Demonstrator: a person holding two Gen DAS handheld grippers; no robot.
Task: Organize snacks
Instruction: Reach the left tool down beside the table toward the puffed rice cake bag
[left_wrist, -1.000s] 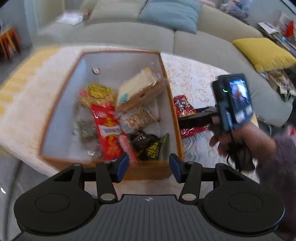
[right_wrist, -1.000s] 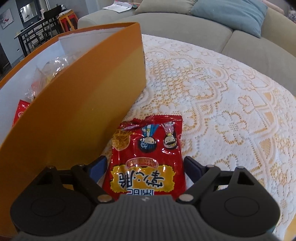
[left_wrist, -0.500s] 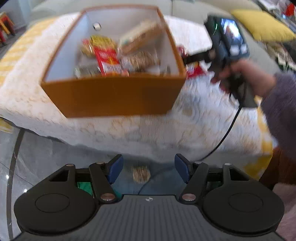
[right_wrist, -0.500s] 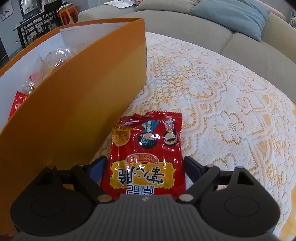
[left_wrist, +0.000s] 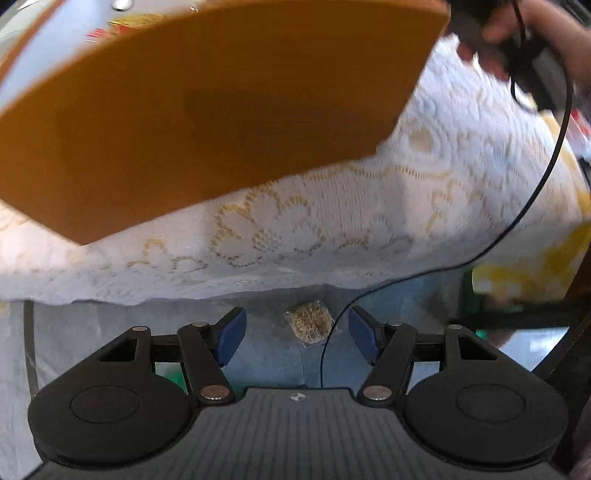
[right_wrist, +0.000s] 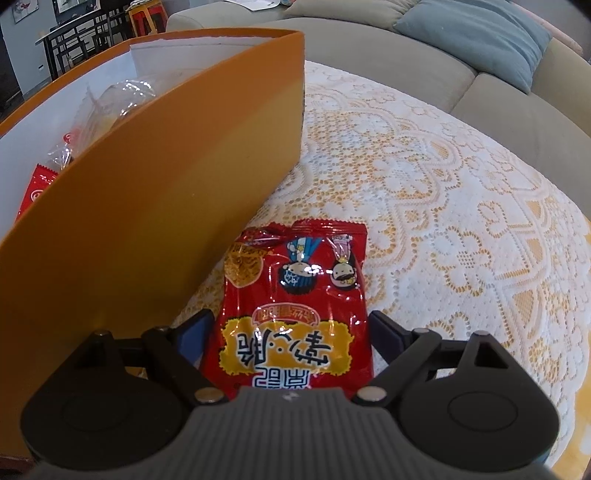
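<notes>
Snack packet (right_wrist: 295, 314), glossy red foil, lies flat on the lace-covered counter (right_wrist: 461, 221) beside the orange box (right_wrist: 166, 203), between my right hand-held gripper's (right_wrist: 291, 332) wide-spread fingers. My left hand-held gripper (left_wrist: 293, 332) hangs wide open below the counter's edge, before a blurred woven puck (left_wrist: 309, 321).

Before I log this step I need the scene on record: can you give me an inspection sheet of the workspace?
Surface: white lace tablecloth over yellow, hanging past the table edge.
Job's things: orange cardboard box holding wrapped snacks; red foil snack packet flat beside it; small tan round snack down on the floor.
Clutter: nothing seen.
Grippers: left gripper open, low, aimed at the floor snack; right gripper open, fingers either side of the red packet.
Cables: thin black cable hangs across the cloth edge.
Surroundings: grey sofa, blue cushion.
</notes>
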